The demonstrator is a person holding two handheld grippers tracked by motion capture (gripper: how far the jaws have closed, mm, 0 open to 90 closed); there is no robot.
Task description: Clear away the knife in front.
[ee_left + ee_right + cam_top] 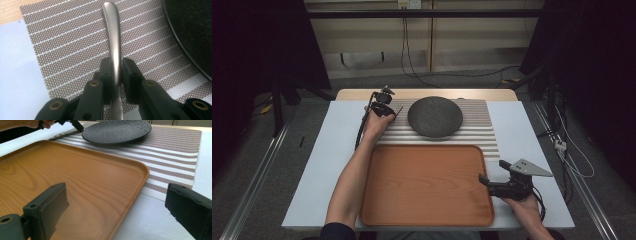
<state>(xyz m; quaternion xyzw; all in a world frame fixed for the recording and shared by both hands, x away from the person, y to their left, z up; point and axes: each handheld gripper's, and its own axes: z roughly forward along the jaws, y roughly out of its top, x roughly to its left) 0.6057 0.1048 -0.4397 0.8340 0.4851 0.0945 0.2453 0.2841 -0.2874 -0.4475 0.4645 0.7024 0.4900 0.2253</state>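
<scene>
My left gripper (pixel 116 71) is shut on the handle of a metal utensil (pixel 112 30), which points away over the striped placemat (pixel 62 50); its working end is hidden. In the high view the left gripper (pixel 383 108) sits at the placemat's left edge, just left of the dark round plate (pixel 435 116), with the utensil (pixel 398 111) slanting beside it. My right gripper (pixel 493 173) stands open at the right rim of the wooden tray (pixel 422 185). Nothing is between the right gripper (pixel 117 202) jaws, which straddle the tray's (pixel 75 177) near corner.
The dark plate (pixel 117 131) rests on the placemat (pixel 172 152) behind the tray. A pale blue cover (pixel 337 165) lies over the table. Cables trail on the floor behind and to the right of the table.
</scene>
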